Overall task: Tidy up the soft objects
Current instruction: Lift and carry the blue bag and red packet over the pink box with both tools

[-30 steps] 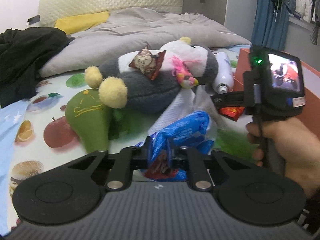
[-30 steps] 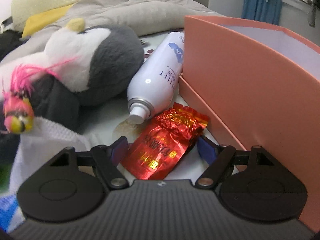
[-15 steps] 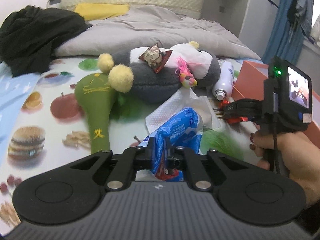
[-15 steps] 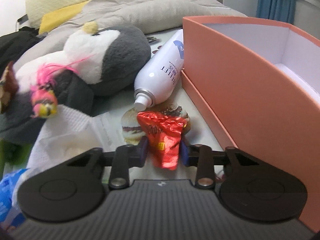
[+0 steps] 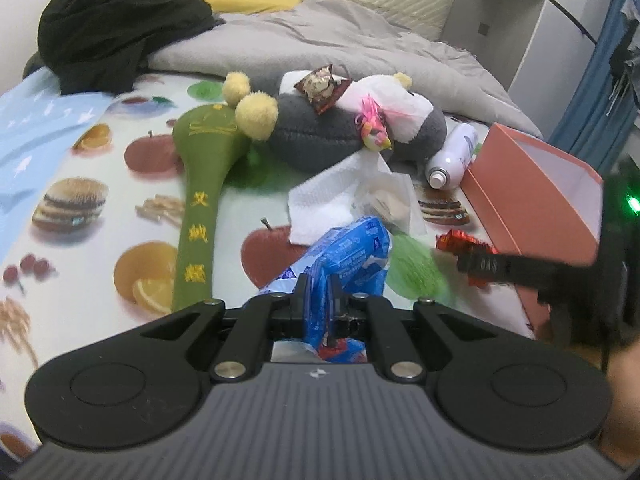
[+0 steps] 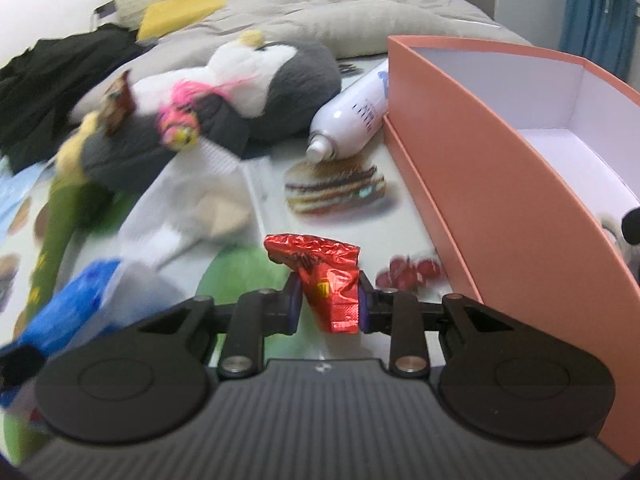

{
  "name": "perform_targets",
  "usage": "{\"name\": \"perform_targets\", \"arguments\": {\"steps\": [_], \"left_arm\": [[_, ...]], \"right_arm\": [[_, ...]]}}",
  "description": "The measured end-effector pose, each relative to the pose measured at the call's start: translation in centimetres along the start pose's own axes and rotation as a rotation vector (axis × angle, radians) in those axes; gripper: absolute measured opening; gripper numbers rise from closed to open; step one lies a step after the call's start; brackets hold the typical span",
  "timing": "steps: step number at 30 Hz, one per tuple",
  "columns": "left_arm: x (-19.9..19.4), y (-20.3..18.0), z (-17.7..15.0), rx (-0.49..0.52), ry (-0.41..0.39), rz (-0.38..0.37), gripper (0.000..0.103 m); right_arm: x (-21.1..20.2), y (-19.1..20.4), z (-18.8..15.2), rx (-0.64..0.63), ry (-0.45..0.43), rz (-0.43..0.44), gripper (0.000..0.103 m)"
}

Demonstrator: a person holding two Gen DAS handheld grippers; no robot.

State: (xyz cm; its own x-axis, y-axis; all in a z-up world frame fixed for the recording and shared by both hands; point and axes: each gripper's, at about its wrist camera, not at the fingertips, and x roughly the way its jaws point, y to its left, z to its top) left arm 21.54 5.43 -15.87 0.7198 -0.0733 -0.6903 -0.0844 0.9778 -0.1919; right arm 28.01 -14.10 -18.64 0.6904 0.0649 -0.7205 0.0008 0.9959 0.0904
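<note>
The blue packet [image 5: 352, 256] is crinkly and pinched up off the bed. The red packet [image 6: 326, 280] is shiny and crumpled too — lifted beside the pink box [image 6: 500, 184].

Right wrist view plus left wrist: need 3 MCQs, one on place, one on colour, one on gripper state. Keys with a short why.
1. Where does the white spray bottle lie?
A. inside the box
B. on the bed beside the salmon box
C. on top of the plush penguin

2. What colour is the packet in the right hand-held gripper?
A. red
B. green
C. yellow

3. What state is the left hand-held gripper in?
A. open and empty
B. shut on the blue packet
C. shut on the white tissue

Answers: 1 B, the bottle lies on its side against the box's outer wall. 2 A, the crinkled red packet sits between the fingers. 3 B, the jaws pinch the blue wrapper.
</note>
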Motion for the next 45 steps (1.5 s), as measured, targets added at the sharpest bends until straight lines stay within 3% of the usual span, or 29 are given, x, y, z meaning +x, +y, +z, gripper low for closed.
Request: {"name": "perform_targets", "arguments": {"steps": [10, 19, 21, 22, 23, 28, 37, 40, 42, 45], "left_arm": [[-0.9, -1.4, -1.2, -0.031, 0.037, 0.000, 0.009], [-1.1, -1.3, -1.4, -0.065, 0.054, -0.028, 0.011], [-1.1, -1.2, -1.5, -0.062, 0.055, -0.038, 0.019], [-1.1, -1.2, -1.5, -0.058, 0.057, -0.043, 0.033], [-1.1, -1.1, -1.5, -0.058, 0.060, -0.044, 0.046], [-0.9, -1.4, -1.8, -0.040, 0.068, -0.031, 0.048], [-0.4, -1.7, -1.6, -0.007, 0.060, 0.008, 0.053], [-0.1, -1.6, -1.5, 0.002, 0.064, 0.020, 0.055], [0.0, -1.6, -1.5, 0.006, 0.067, 0.021, 0.057], [0.2, -1.6, -1.5, 0.026, 0.065, 0.024, 0.057]], "right_arm": [[-4.2, -0.8, -3.5, -0.097, 0.038, 0.074, 0.031], [-5.0, -1.5, -5.2, -0.112, 0.084, 0.107, 0.035], [-5.0, -1.8, -5.3, -0.100, 0.106, 0.127, 0.044], [-5.0, -1.9, -5.3, -0.093, 0.115, 0.135, 0.047], [-5.1, -2.0, -5.4, -0.086, 0.122, 0.139, 0.056], [-5.3, -2.4, -5.9, -0.037, 0.132, 0.139, 0.076], [-4.5, -2.9, -5.1, 0.114, 0.067, 0.042, 0.076], [-3.7, -2.5, -4.8, 0.090, 0.064, 0.020, 0.075], [-3.3, -2.4, -4.7, 0.074, 0.069, 0.022, 0.064], [-3.0, -2.5, -4.6, 0.061, 0.068, 0.026, 0.063]]}}
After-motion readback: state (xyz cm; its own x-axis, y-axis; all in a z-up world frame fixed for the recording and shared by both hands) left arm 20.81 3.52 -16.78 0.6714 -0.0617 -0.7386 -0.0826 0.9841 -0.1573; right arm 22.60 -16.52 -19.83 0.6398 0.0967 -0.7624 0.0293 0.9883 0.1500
